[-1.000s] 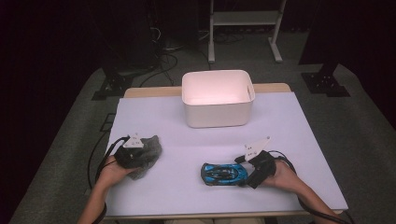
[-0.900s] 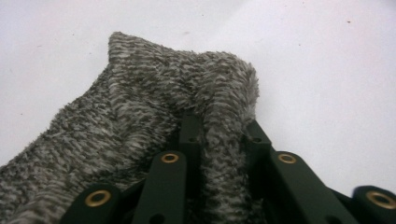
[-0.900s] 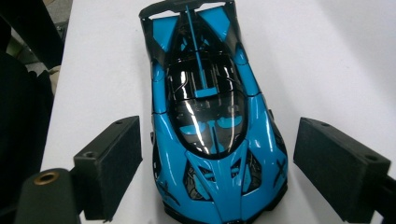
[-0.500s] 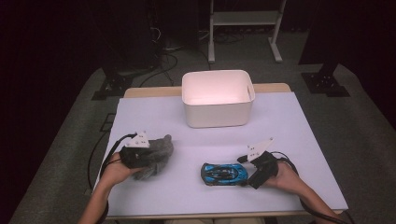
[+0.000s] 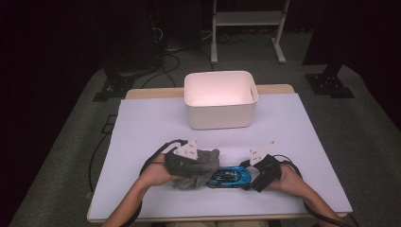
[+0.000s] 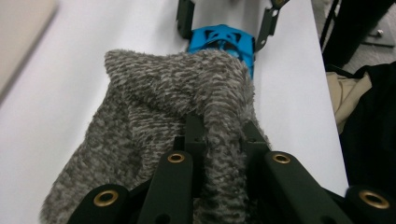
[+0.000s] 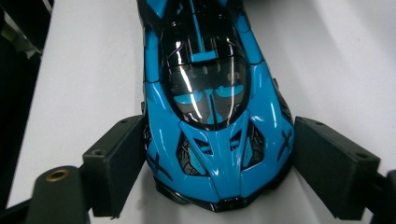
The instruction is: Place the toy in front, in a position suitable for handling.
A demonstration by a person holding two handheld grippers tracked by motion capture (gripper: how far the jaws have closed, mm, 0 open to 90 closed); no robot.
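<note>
My left gripper [image 5: 189, 165] is clamped on a fold of the grey cloth [image 5: 201, 169], which droops over the toy car's [image 5: 230, 177] left end. My right gripper [image 5: 255, 177] has its jaws set wide around the car's other end, closing slightly, the left one touching. The car lies across the table [image 5: 142, 142], long axis side to side. Beyond stands the white bin [image 5: 220, 115].

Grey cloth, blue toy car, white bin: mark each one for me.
grey cloth [image 6: 154, 107], left gripper view, fuzzy upper fold.
blue toy car [image 7: 212, 88], right gripper view, dark windscreen.
white bin [image 5: 220, 113], high view, front wall.
</note>
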